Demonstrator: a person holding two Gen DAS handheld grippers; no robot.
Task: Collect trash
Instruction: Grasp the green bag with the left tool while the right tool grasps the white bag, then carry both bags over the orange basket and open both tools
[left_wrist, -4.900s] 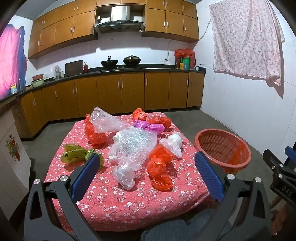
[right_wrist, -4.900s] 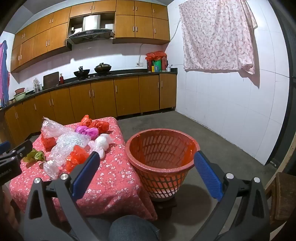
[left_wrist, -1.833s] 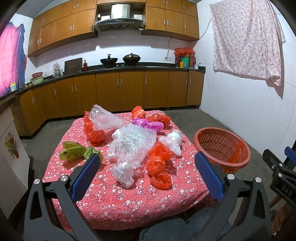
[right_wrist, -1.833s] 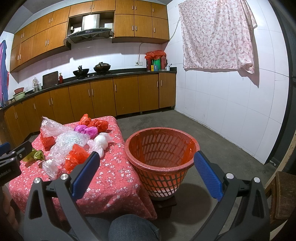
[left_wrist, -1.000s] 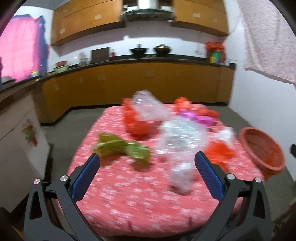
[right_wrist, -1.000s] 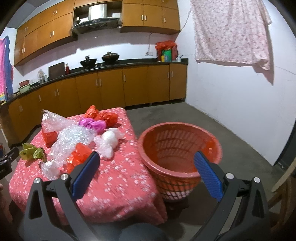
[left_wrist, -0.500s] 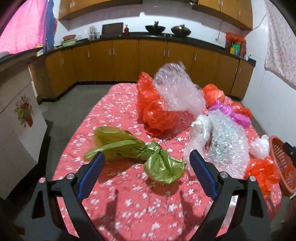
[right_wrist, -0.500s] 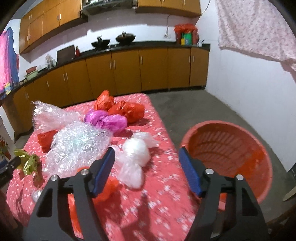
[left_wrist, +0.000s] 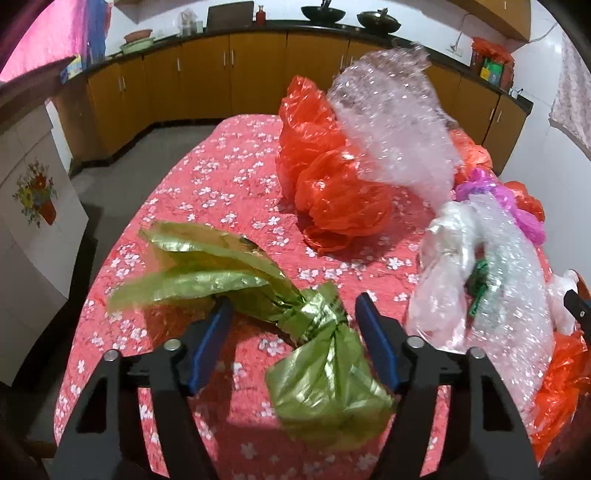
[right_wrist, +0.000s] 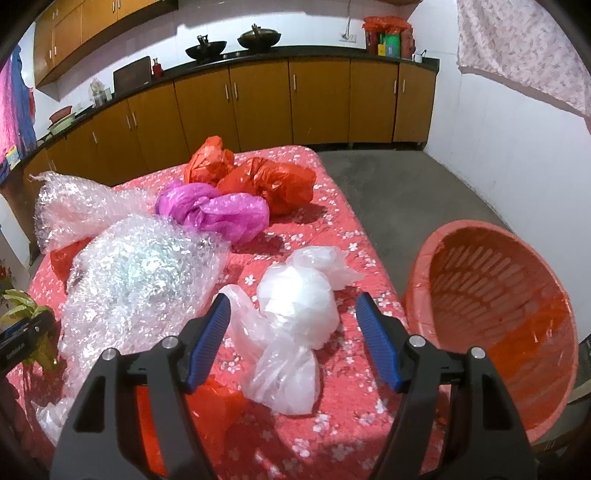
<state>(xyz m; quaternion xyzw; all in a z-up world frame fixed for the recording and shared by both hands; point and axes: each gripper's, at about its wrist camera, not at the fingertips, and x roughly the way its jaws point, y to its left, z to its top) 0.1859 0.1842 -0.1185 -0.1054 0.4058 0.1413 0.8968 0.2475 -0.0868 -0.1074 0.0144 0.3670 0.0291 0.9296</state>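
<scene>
A knotted green plastic bag (left_wrist: 317, 354) lies on the red flowered tablecloth (left_wrist: 221, 173). My left gripper (left_wrist: 293, 312) is open, its blue fingers on either side of the bag's knot. A knotted white plastic bag (right_wrist: 295, 306) lies near the table's right edge. My right gripper (right_wrist: 293, 306) is open with its fingers on either side of that bag. The orange basket (right_wrist: 495, 317) stands on the floor to the right of the table.
Red bags (left_wrist: 328, 184), bubble wrap (right_wrist: 144, 273), a purple bag (right_wrist: 218, 214) and more red bags (right_wrist: 273, 181) lie across the table. Wooden cabinets (right_wrist: 258, 107) line the back wall. Bare grey floor (right_wrist: 399, 188) lies beyond the basket.
Both grippers have moved forward and down to the table. The left one now straddles the green bag, the right one the white bag. Both jaws have narrowed but stay open.
</scene>
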